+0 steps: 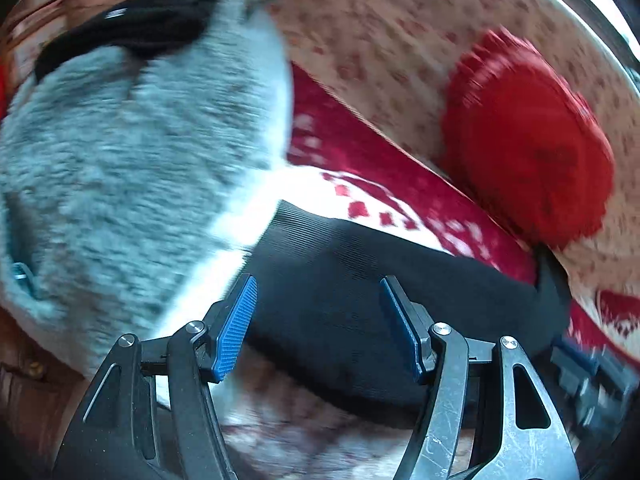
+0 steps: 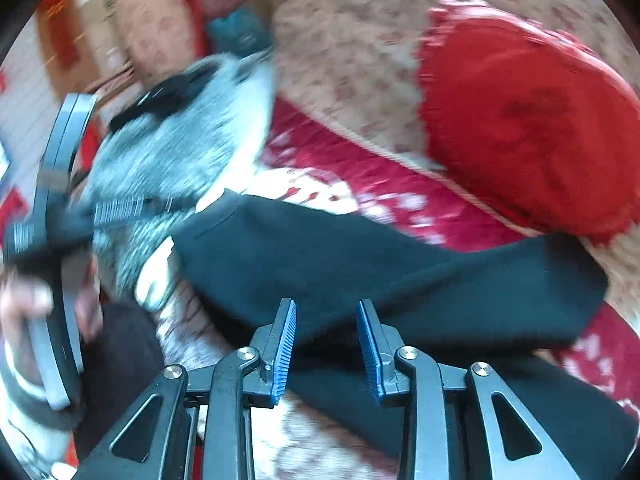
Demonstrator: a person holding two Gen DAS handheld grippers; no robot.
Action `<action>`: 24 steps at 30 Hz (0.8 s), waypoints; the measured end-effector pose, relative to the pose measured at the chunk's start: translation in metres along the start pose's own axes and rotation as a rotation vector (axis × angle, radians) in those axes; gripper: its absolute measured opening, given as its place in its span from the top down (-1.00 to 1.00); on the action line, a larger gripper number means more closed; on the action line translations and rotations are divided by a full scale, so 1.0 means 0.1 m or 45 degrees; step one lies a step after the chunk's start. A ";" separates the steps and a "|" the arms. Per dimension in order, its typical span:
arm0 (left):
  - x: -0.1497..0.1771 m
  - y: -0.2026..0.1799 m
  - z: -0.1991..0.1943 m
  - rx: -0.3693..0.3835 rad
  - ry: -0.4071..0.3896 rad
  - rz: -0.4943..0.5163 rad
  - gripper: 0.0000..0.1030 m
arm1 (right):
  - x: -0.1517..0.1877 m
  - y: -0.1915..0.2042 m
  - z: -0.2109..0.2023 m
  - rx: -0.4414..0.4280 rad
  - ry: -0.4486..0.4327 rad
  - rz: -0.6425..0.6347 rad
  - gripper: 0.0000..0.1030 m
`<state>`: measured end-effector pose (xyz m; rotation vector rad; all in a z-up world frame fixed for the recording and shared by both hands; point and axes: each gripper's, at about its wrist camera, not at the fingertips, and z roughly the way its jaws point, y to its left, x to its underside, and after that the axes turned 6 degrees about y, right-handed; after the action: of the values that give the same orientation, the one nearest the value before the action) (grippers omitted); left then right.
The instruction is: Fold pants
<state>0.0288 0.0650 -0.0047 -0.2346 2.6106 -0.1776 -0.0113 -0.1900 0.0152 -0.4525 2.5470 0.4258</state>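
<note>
- Lying across the red-and-white patterned cover (image 2: 420, 208) of a sofa, the black pants (image 2: 360, 264) serve as the landmark here; they stretch as a long dark band from lower right toward upper left in the right wrist view.
- Left gripper (image 1: 318, 328): jaws spread wide, blue ribbed pads (image 1: 236, 328) well apart, nothing between them; the black cloth (image 1: 352, 292) lies just beyond and beneath the tips (contact cannot be told from this view).
- Right gripper (image 2: 326, 354): jaws partly open, narrower than the left pair, blue pads (image 2: 286, 352) either side of a gap over the pants; whether either pad touches the cloth cannot be told.
- Grey fleecy garment (image 1: 140, 160): piled to the left of the pants, its near edge meeting the ribbed hem of the black cloth; a black band (image 1: 128, 28) lies on its far end.
- Red round cushion (image 2: 528, 128): beyond the pants to the right, resting against the beige flowered sofa back (image 2: 352, 40).
- The left gripper's frame (image 2: 60, 240) shows in the right wrist view to the left of the pants, over the grey garment, with the person's hand (image 2: 24, 312) on its handle (both blurred by motion).
</note>
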 end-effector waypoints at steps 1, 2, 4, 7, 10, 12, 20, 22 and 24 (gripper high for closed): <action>0.00 -0.09 0.03 0.013 0.009 0.024 -0.23 | -0.05 -0.09 -0.01 0.027 0.004 0.034 0.31; 0.03 -0.21 0.06 0.029 0.021 0.058 -0.23 | -0.13 -0.27 0.00 0.081 0.023 0.080 0.30; 0.06 -0.38 0.10 0.063 0.045 0.108 -0.23 | -0.22 -0.49 0.04 0.133 0.049 0.133 0.28; 0.12 -0.65 0.18 0.158 0.111 0.190 -0.23 | -0.39 -0.83 0.16 0.181 0.112 0.204 0.28; 0.17 -0.86 0.27 0.184 0.151 0.250 -0.23 | -0.53 -1.06 0.26 0.161 0.162 0.210 0.27; 0.20 -0.98 0.31 0.192 0.163 0.283 -0.23 | -0.58 -1.21 0.35 0.146 0.193 0.262 0.27; 0.32 -1.41 0.46 0.163 0.190 0.482 -0.24 | -0.60 -1.42 0.41 0.108 0.176 0.414 0.27; 0.35 -1.52 0.53 0.172 0.215 0.531 -0.24 | -0.60 -1.44 0.40 0.109 0.184 0.405 0.27; 0.35 -1.56 0.59 0.187 0.222 0.536 -0.24 | -0.59 -1.47 0.37 0.120 0.190 0.394 0.27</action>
<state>0.0488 -0.0992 -0.0458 0.3961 2.7316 -0.2483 0.1099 -0.2935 -0.0144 -0.0553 2.7782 0.3920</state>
